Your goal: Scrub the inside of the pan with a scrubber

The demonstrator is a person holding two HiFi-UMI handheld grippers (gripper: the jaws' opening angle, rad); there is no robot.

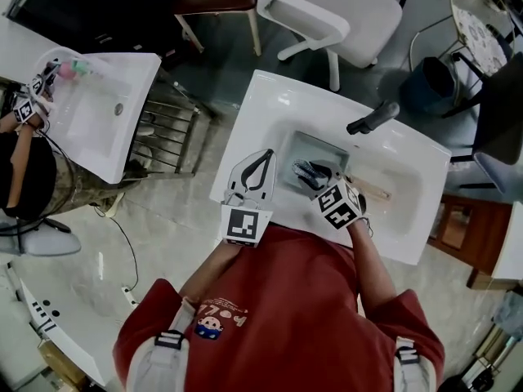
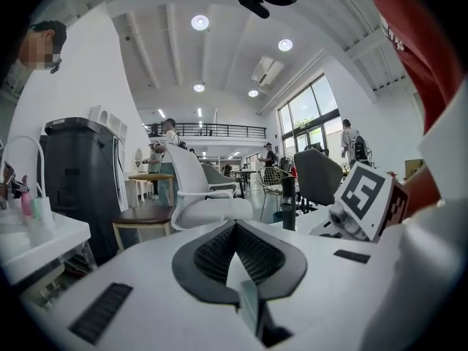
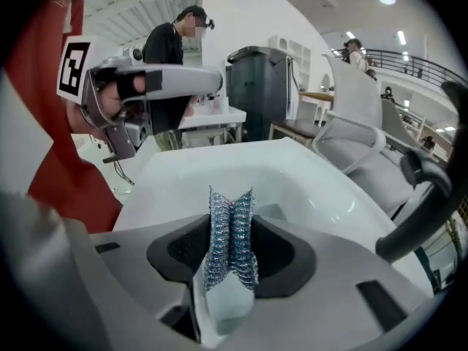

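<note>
Currently my right gripper (image 3: 231,248) is clamped on the scrubber (image 3: 231,218), a wad of silvery-blue metal mesh pinched upright between the pads. My left gripper (image 2: 235,229) has its jaws together with nothing between them. In the head view it lies over the near rim of the white basin (image 1: 270,96).

The pan (image 1: 320,152) sits inside the basin, below the faucet (image 1: 373,118). It is a grey, square-sided vessel. A pale, wood-coloured handle (image 1: 373,190) appears to run from it toward my right. The scrubber hangs over the pan's near edge; I cannot tell whether it touches.

Handling notes, as judgement:
- Scrubber: light, springy and compressible. It should grip well, but it may pull out of the pads under a sideways drag, so keep the clamp firm.
- Pan: rigid and fairly heavy. It is likely to slide on the smooth basin under scrubbing force.
- Hold point: the handle, taken by the left gripper, to brace the pan.
</note>
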